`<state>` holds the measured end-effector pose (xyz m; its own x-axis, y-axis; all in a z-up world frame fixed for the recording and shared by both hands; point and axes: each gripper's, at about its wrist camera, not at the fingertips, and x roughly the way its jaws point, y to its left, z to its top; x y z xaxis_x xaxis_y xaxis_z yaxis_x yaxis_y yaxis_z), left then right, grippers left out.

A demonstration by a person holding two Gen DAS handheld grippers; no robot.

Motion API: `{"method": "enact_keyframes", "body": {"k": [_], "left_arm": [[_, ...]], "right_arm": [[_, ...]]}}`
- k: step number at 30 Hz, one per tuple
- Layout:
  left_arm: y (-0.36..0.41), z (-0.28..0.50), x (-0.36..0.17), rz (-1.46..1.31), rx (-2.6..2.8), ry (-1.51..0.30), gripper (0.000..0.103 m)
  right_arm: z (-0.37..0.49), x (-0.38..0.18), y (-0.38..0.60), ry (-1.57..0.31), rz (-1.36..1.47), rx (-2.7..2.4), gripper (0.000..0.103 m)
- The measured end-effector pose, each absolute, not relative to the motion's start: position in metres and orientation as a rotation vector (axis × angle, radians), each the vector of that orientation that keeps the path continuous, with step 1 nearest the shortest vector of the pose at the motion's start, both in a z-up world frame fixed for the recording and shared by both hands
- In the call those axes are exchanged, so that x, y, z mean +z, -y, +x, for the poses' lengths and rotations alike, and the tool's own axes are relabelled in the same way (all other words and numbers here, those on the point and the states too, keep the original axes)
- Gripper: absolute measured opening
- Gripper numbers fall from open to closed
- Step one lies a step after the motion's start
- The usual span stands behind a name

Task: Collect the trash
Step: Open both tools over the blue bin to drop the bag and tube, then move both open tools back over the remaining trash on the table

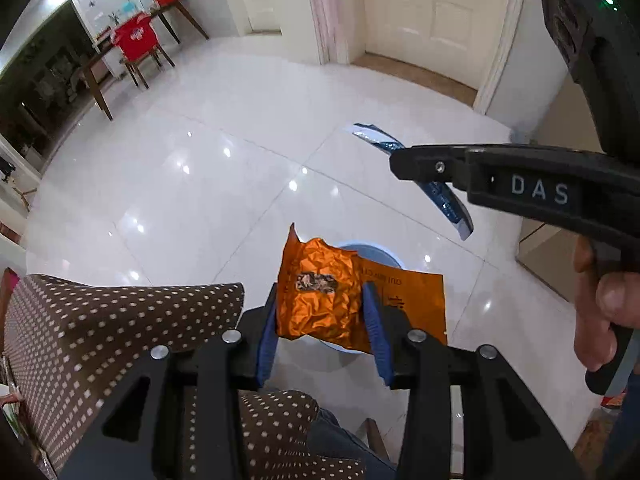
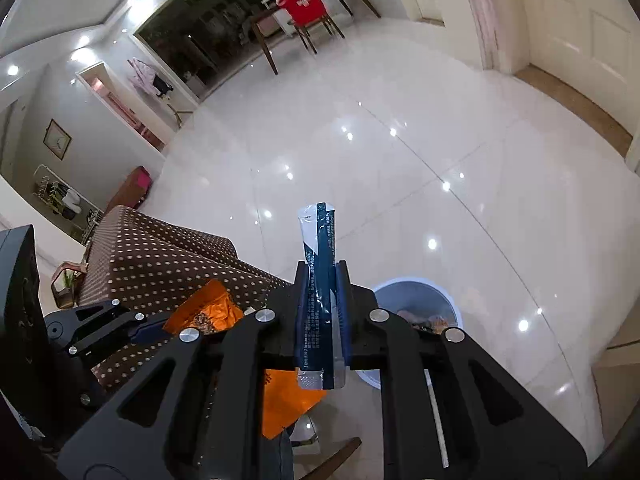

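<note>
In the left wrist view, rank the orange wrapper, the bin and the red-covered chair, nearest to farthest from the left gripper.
From the left gripper:
1. Orange wrapper, clamped between its fingers.
2. Bin, on the floor just behind the wrapper.
3. Red-covered chair, far across the room, upper left.

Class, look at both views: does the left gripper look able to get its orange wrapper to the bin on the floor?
Probably yes. The left gripper grips the orange wrapper directly over the open bin; nothing lies between, and the right gripper stands off to the side.
</note>
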<state>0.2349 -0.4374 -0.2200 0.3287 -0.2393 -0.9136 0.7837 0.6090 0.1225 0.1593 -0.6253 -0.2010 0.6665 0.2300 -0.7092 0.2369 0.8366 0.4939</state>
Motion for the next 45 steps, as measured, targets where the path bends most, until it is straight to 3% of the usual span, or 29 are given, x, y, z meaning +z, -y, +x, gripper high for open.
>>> {"method": "enact_keyframes", "body": {"k": [2,3,4,5,6,8,10,25,35,45], "left_arm": [[0.440,0.243,-0.222,0.607,-0.706,-1.045,0.063],[0.440,0.248,-0.221,0.585,-0.690,-1.039,0.086],[0.444,0.252,-0.218,0.569,-0.676,-1.025,0.091],[0.441,0.256,-0.214,0.547,-0.661,-1.006,0.091],[0.438,0.259,-0.213,0.532,-0.656,-1.003,0.091],[0.429,0.262,-0.205,0.485,-0.638,-0.984,0.091],[0.417,0.263,-0.193,0.421,-0.624,-0.946,0.091],[0.322,0.215,-0.090,0.143,-0.644,-0.678,0.096],[0.216,0.189,-0.049,0.147,-0.500,-0.544,0.097],[0.098,0.184,-0.040,0.129,-0.265,-0.498,0.097]], "right_arm": [[0.165,-0.209,0.629,-0.884,0.610,-0.009,0.016],[0.167,-0.210,0.628,-0.895,0.617,-0.010,0.027],[0.168,-0.214,0.630,-0.903,0.625,-0.014,0.062],[0.168,-0.217,0.634,-0.909,0.633,-0.031,0.079],[0.167,-0.218,0.636,-0.904,0.635,-0.050,0.088],[0.161,-0.218,0.641,-0.886,0.656,-0.071,0.089],[0.157,-0.219,0.647,-0.881,0.677,-0.094,0.097],[0.124,-0.138,0.607,-0.754,0.621,-0.189,0.097],[0.143,-0.040,0.480,-0.604,0.503,-0.040,0.097],[0.189,-0.013,0.345,-0.674,0.374,0.203,0.097]]}}
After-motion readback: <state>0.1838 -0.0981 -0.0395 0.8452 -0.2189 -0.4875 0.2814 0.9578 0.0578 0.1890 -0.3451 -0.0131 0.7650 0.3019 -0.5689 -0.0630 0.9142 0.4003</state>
